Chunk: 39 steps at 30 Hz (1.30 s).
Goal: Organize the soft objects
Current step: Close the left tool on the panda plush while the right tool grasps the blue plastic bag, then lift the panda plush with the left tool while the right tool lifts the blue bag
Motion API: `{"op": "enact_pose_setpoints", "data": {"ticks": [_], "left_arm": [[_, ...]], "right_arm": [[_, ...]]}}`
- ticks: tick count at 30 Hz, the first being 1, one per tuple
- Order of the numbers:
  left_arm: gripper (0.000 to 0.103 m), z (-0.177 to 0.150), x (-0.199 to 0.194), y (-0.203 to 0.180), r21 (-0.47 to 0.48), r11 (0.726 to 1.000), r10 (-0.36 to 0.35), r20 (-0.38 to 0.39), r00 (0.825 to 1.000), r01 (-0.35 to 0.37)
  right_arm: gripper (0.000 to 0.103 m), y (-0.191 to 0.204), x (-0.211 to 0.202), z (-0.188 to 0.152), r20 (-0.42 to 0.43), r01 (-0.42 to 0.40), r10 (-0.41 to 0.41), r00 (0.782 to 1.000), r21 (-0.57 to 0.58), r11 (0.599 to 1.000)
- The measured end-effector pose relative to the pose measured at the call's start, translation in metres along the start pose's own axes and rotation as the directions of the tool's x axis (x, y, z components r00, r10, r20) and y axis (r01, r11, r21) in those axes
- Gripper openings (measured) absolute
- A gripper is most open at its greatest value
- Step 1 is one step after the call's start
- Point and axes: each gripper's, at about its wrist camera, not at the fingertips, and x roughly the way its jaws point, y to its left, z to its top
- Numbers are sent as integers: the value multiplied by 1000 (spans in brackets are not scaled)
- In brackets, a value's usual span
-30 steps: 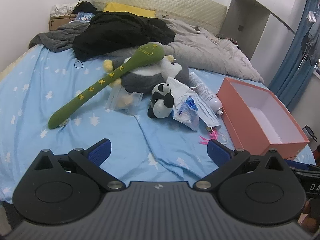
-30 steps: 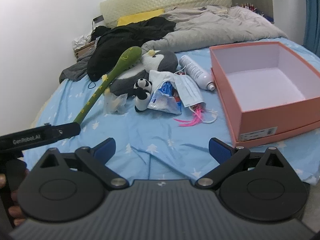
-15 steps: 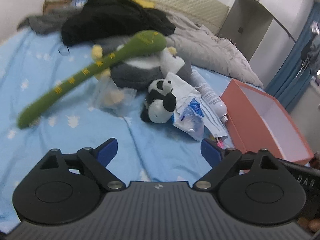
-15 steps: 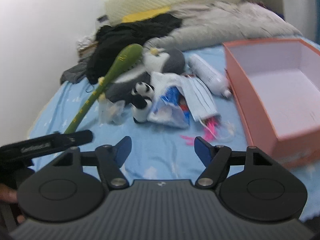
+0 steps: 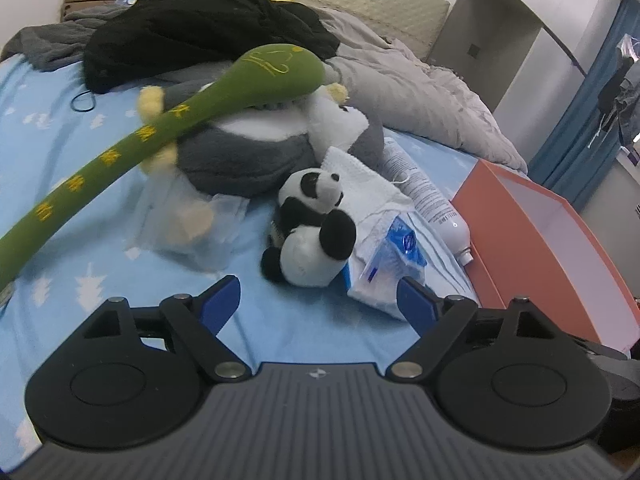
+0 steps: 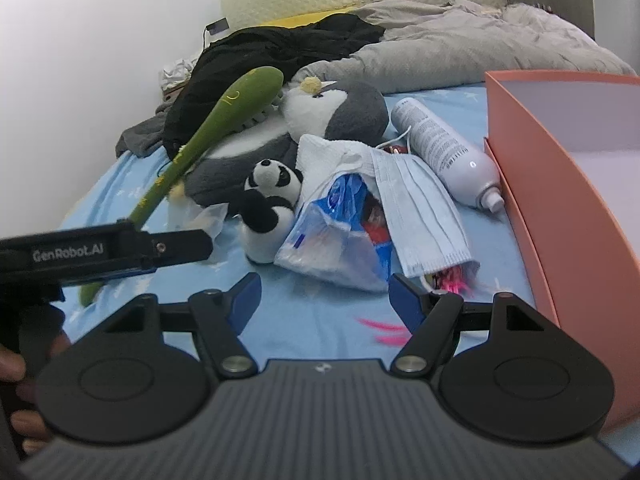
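A small panda plush lies on the blue bed sheet, just ahead of my open, empty left gripper. Behind it lie a grey-and-white penguin plush and a long green plush stick leaning over the penguin. My right gripper is open and empty, close in front of a clear plastic bag and a blue face mask. An open orange box stands at the right.
A white spray can lies between the mask and the box. A white cloth, a crumpled clear bag and pink feathers lie nearby. Black clothes and a grey duvet cover the bed's far part.
Both grippers have moved forward toward the pile; the panda, bag and mask look much nearer. Both grippers stay open. Nothing on the bed has moved.
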Motion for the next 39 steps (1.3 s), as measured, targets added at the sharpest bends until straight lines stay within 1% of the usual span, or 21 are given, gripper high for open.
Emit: {"op": "enact_pose_setpoints", "data": {"ticks": [3, 8, 9, 10, 12, 14, 16, 17, 18, 19, 20, 21, 23, 25, 26, 28, 29, 32, 39], "left_arm": [[83, 6, 12, -1, 2, 1000, -15, 2, 1000, 15], [80, 18, 36, 2, 1, 999, -48, -2, 999, 48], [76, 20, 41, 3, -1, 999, -54, -4, 999, 54], [73, 22, 46, 4, -4, 998, -63, -9, 998, 63], [73, 24, 57, 7, -12, 995, -96, -21, 995, 96], [70, 25, 67, 9, -24, 996, -86, -36, 996, 85], [69, 24, 75, 11, -29, 996, -84, -52, 995, 83], [67, 24, 79, 12, -33, 996, -83, -59, 995, 81], [59, 24, 82, 12, -33, 996, -84, -63, 994, 82], [57, 23, 83, 12, -29, 996, -86, -64, 994, 84], [56, 22, 85, 11, -22, 996, -85, -59, 995, 83], [53, 22, 84, 11, -18, 996, -84, -54, 995, 83], [50, 21, 82, 10, -5, 997, -81, -43, 996, 81], [46, 21, 78, 10, -8, 997, -77, -32, 997, 77], [45, 21, 76, 11, -13, 997, -77, -30, 997, 77], [38, 21, 70, 12, -20, 997, -71, -22, 997, 71], [36, 20, 68, 12, -20, 998, -67, -19, 998, 67], [27, 20, 57, 12, -23, 998, -59, -15, 998, 59], [23, 8, 29, 10, -39, 998, -57, -16, 998, 56]], "right_arm": [[73, -2, 13, 6, 1, -10, 10, 1000, -8, 1000], [73, -4, 35, 13, 9, 0, 0, 1000, -36, 999], [73, -4, 40, 15, 9, 1, -1, 1000, -41, 999], [73, -4, 43, 16, 12, 1, 0, 1000, -46, 999], [72, -3, 51, 18, 17, 1, 0, 1000, -58, 998], [72, -3, 60, 20, 13, 11, -11, 1000, -62, 998], [71, -4, 68, 21, -12, 10, -10, 1000, -58, 998], [69, -4, 72, 21, -19, 2, -3, 1000, -55, 998], [67, -4, 76, 22, -30, -3, 1, 1000, -54, 999], [62, -3, 78, 22, -40, -6, 4, 999, -53, 999], [54, -3, 80, 22, -49, -12, 9, 999, -50, 999], [49, -3, 82, 22, -56, -10, 8, 998, -48, 999], [32, -4, 83, 22, -64, 1, -4, 998, -45, 999], [27, -5, 81, 22, -70, -5, 3, 998, -34, 999], [25, -6, 78, 23, -71, -10, 8, 997, -24, 1000], [23, -5, 74, 24, -74, -14, 13, 997, -19, 1000], [23, -4, 70, 25, -72, -14, 12, 997, -20, 1000], [22, 2, 57, 29, -58, -19, 17, 998, -35, 999], [19, 12, 24, 27, -63, -3, -1, 998, -57, 998]]}}
